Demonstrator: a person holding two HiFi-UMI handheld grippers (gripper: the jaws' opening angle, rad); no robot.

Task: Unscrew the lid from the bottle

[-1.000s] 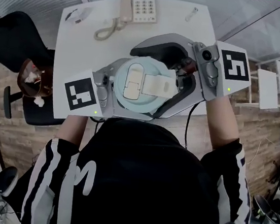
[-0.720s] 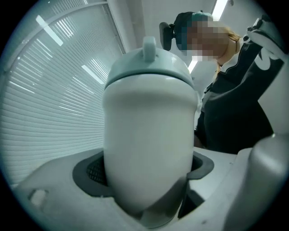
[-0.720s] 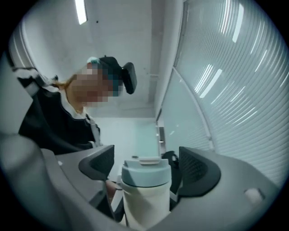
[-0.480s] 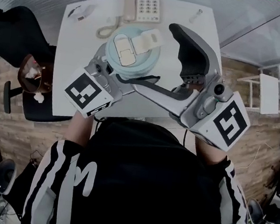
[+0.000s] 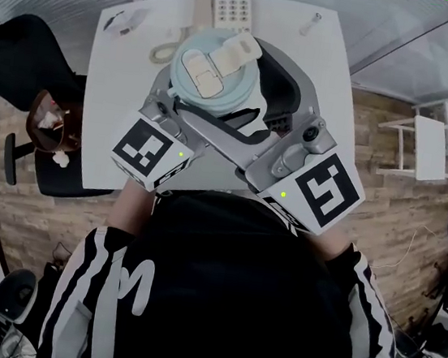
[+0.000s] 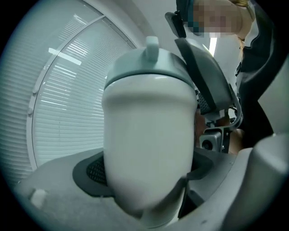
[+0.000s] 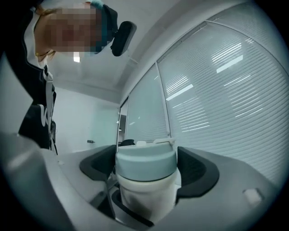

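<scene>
Fingers point(image 6: 92, 173) of your left gripper point(image 6: 144, 178) clamp the bottle point(image 6: 149, 144) upright over the bench point(image 5: 121, 87) at 12 o'clock so it cannot spin, while the fingers point(image 7: 195, 173) of your right gripper point(image 7: 145, 173), which have just been closing, press the lid point(image 7: 145, 163) to twist it

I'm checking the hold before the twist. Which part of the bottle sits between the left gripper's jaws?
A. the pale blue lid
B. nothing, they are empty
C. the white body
C: that gripper's own view shows the white bottle body clamped between the jaws of the left gripper, with the lid above them.
</scene>
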